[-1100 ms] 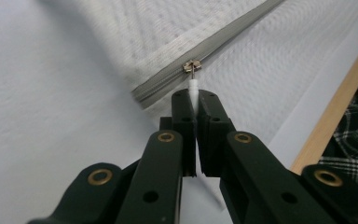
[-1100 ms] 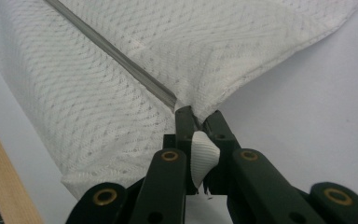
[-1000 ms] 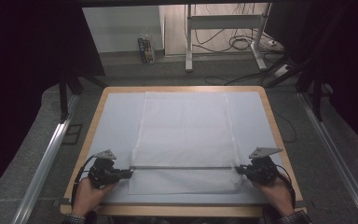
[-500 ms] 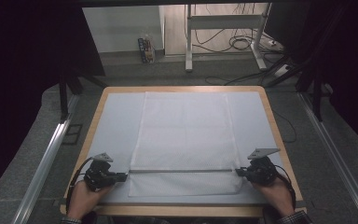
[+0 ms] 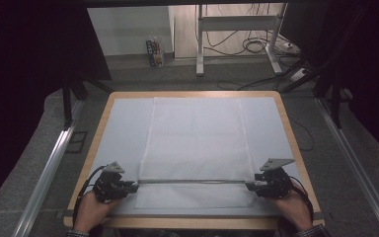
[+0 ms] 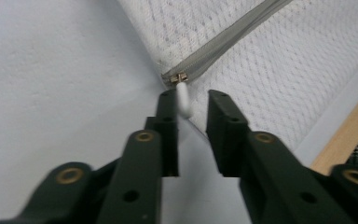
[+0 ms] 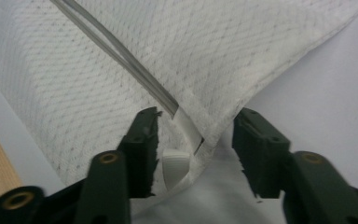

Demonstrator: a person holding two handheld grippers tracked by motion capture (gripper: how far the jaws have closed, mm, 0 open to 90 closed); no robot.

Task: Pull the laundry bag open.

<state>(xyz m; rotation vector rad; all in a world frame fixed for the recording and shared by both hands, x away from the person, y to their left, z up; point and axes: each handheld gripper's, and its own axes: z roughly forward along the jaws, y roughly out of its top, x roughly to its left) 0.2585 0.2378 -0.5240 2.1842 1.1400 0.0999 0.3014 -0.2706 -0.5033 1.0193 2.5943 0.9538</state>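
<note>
A white mesh fabric cover lies flat on the table, with a grey zipper running across its near part. My left gripper sits at the zipper's left end. Its jaws stand open, and the white zipper pull lies between them against the left jaw, just below the brass slider. My right gripper sits at the zipper's right end. It is open wide, straddling the cover's corner and a white tab.
A pale mat covers the wooden table; the near edge lies just behind both hands. Metal rails run along both sides on the floor. A desk frame and cables stand beyond the far edge.
Both hands and grippers have shifted slightly toward the near edge, and the zipper line lies a little closer to it. The cover otherwise lies as before.
</note>
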